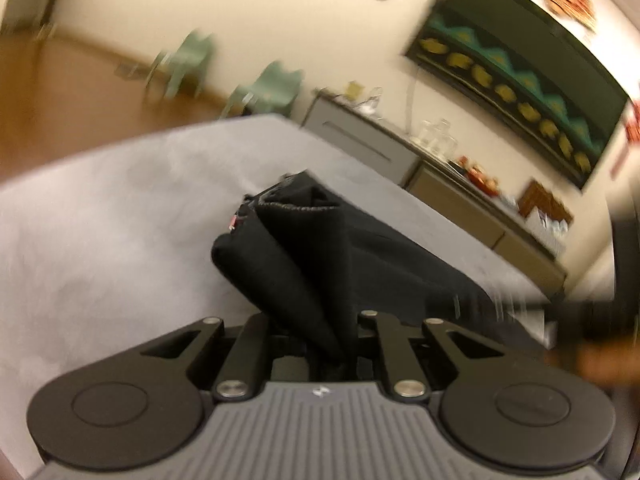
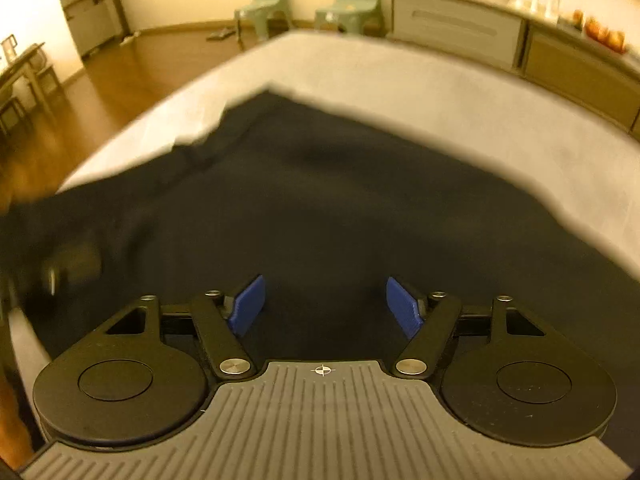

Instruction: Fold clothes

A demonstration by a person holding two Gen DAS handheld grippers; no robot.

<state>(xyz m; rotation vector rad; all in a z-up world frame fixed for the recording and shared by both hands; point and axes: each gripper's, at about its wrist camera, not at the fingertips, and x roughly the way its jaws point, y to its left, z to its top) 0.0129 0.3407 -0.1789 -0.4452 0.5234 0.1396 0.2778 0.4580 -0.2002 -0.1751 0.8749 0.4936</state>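
A black garment (image 2: 320, 200) lies spread on the table's white cloth (image 2: 440, 92). My left gripper (image 1: 326, 340) is shut on a bunched edge of the black garment (image 1: 304, 248) and holds it up above the white cloth (image 1: 100, 220); its pads are hidden by the fabric. My right gripper (image 2: 325, 306) is open just above the garment, its blue pads (image 2: 250, 304) wide apart with nothing between them. The left gripper shows as a blur at the left edge of the right wrist view (image 2: 52, 272).
Two green chairs (image 2: 352, 0) stand beyond the table's far end on a wood floor (image 2: 120, 80). A grey sideboard (image 2: 460, 28) with jars and fruit runs along the wall. A dark framed picture (image 1: 520, 72) hangs above it.
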